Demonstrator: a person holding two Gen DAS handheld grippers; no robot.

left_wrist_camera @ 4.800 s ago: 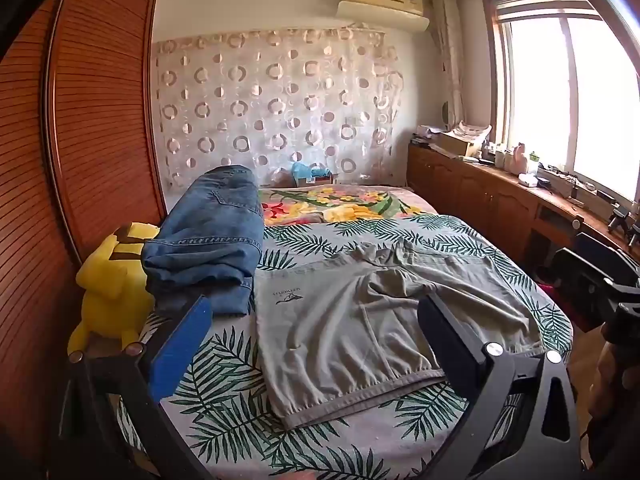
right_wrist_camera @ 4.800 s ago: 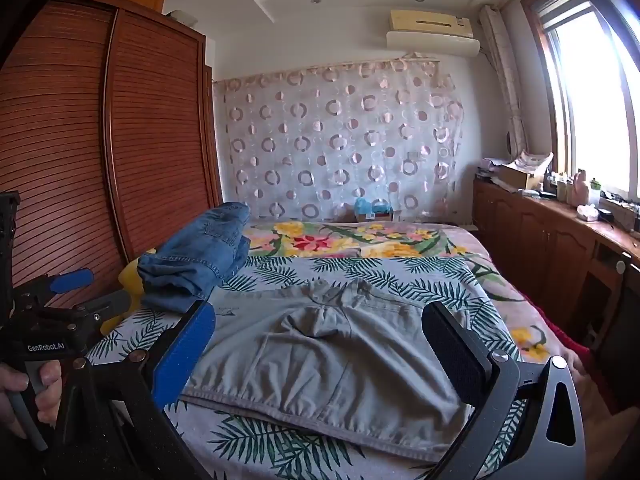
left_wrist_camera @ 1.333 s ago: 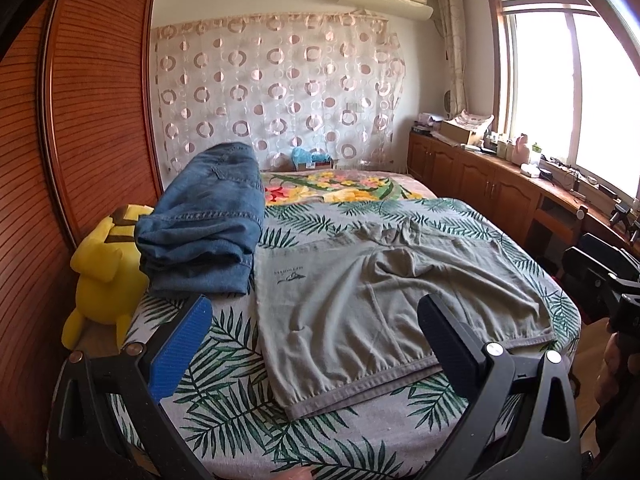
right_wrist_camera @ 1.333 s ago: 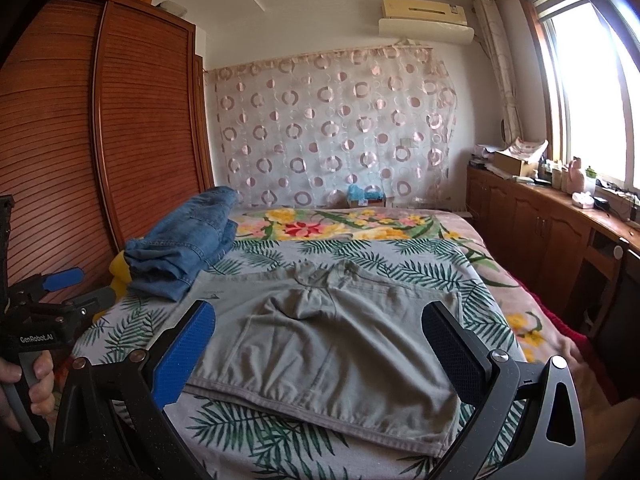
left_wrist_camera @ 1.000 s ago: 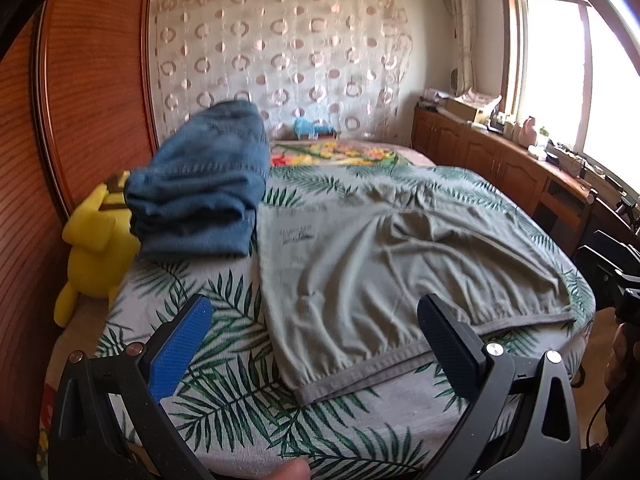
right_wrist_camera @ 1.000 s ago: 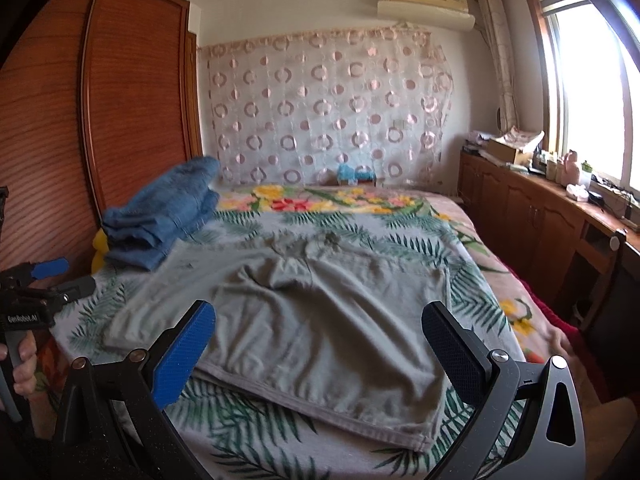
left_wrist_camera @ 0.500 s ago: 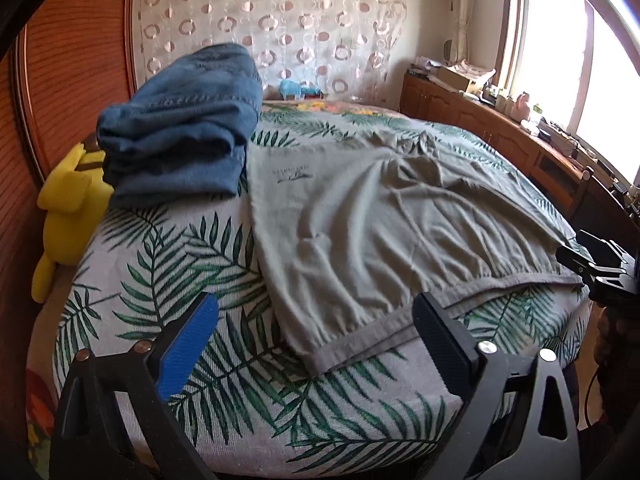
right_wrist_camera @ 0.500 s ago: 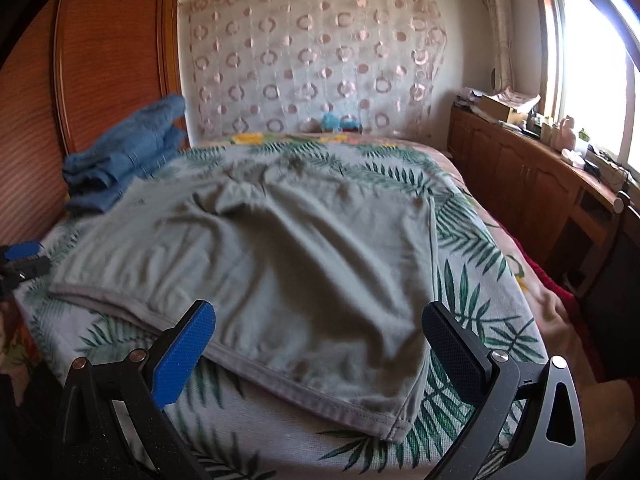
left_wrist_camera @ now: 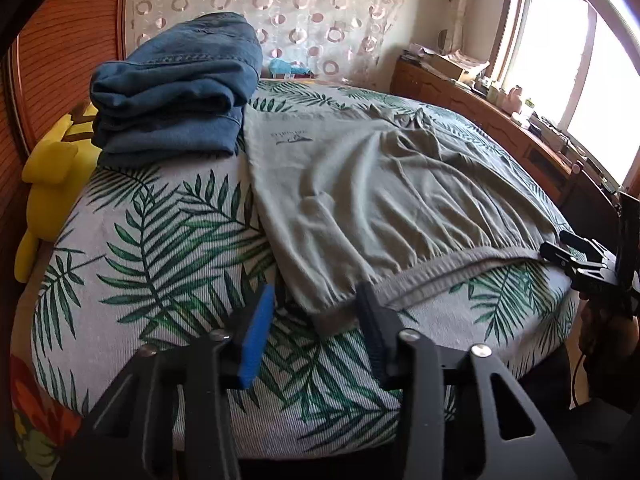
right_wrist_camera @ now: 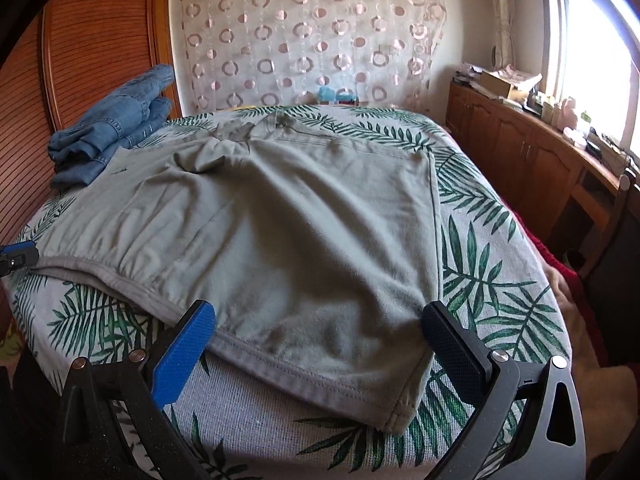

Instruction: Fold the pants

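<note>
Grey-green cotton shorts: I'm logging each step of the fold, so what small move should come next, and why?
Probably close both claws on the near hem. The left claw already straddles one corner of the grey-green cotton shorts, jaws partly narrowed but not pinching. The right claw stands wide open around the other corner. The shorts lie flat and unfolded on the palm-leaf bedspread.

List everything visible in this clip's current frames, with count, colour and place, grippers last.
grey pants: one, olive-grey, spread flat mid-bed.
folded jeans: one stack, blue, far left of bed.
plush toy: one, yellow, off bed's left edge.
bedspread: one, pale with green leaves.
curtain: one, pink circles, back wall.
cabinets: wooden, under window.
left gripper: jaws straddling a near waistband corner, not closed.
right gripper: open, at the other near corner.
</note>
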